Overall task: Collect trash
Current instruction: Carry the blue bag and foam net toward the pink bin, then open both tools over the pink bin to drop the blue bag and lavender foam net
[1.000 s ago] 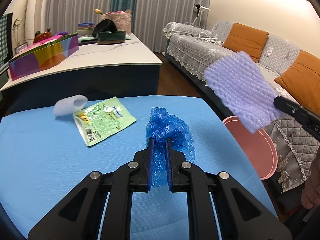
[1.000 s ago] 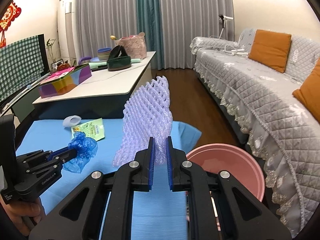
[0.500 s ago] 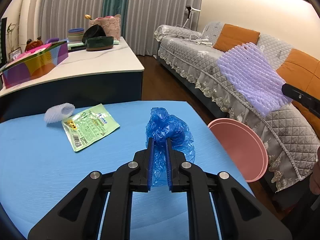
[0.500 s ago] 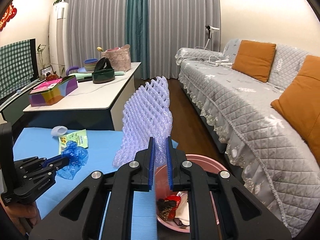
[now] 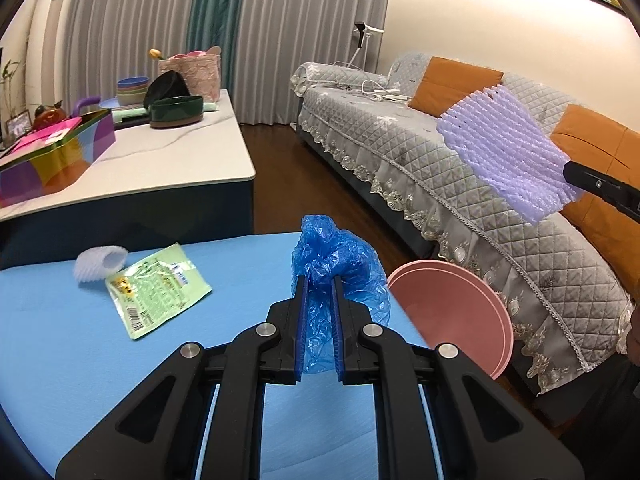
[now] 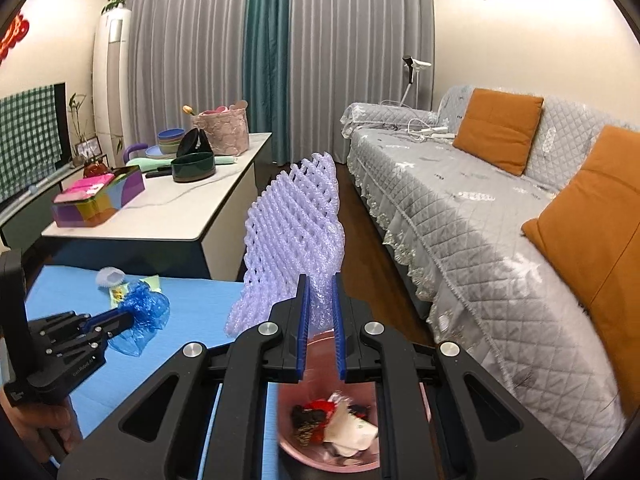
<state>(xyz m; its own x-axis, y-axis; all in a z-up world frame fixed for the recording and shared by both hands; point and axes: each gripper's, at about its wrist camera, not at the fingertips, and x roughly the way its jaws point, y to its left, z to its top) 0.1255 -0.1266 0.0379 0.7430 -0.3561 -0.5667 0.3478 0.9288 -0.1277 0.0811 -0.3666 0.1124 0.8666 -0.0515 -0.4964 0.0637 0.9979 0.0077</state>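
Blue cloth-covered surface [image 5: 60, 340]; left gripper [image 5: 319, 300] jaws clamp crumpled blue plastic bag [image 5: 340, 264]; right gripper [image 6: 320, 304] jaws clamp lilac foam net sleeve [image 6: 296, 224] above pink round bin [image 6: 320, 462].

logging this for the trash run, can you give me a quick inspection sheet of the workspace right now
surface: blue table, mostly bare.
job's things: blue plastic bag and purple foam net both held; green snack wrapper and white foam sleeve lie on the table; pink bin beside the table holds scraps.
clutter: colourful box, dark green bowl, stacked bowls and lace basket on the white counter.
grippers: left gripper shut on the bag; right gripper shut on the net, above the bin.
cables: white cord on the sofa.
surroundings: curtains, orange cushions, wood floor.
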